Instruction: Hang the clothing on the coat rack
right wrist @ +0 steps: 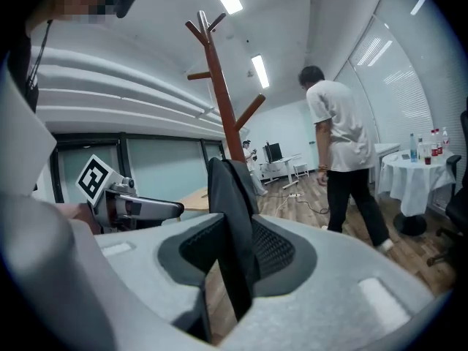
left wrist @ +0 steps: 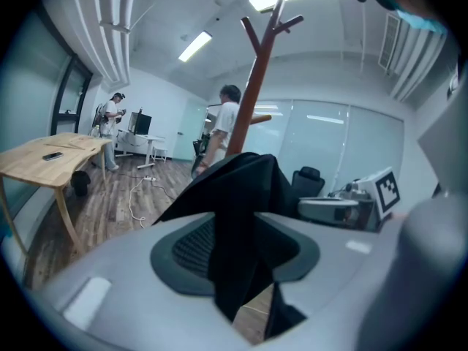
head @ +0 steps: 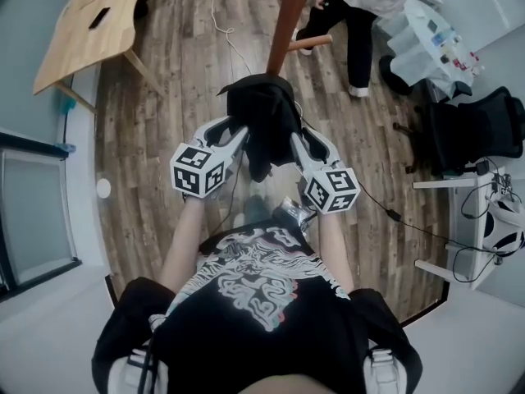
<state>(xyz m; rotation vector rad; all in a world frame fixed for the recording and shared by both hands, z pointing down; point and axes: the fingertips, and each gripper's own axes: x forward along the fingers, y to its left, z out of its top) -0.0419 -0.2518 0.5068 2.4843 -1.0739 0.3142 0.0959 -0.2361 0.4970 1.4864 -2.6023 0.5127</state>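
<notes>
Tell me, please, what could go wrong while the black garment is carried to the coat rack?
1. The left tool and right tool each pinch only a narrow fold of the garment, so it may slip out when lifted.
2. A person stands close by the rack and could be bumped.
3. A cable lies on the floor ahead; it could trip the carrier.

Right gripper (right wrist: pixel 232 269) clamped on black clothing (right wrist: pixel 232 218), coat rack (right wrist: pixel 219 86) beyond

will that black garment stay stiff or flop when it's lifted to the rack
Probably floppy: the garment bunches and droops between the left tongs and right tongs. Likely light for its size, since two small pinches seem to hold it all.
</notes>
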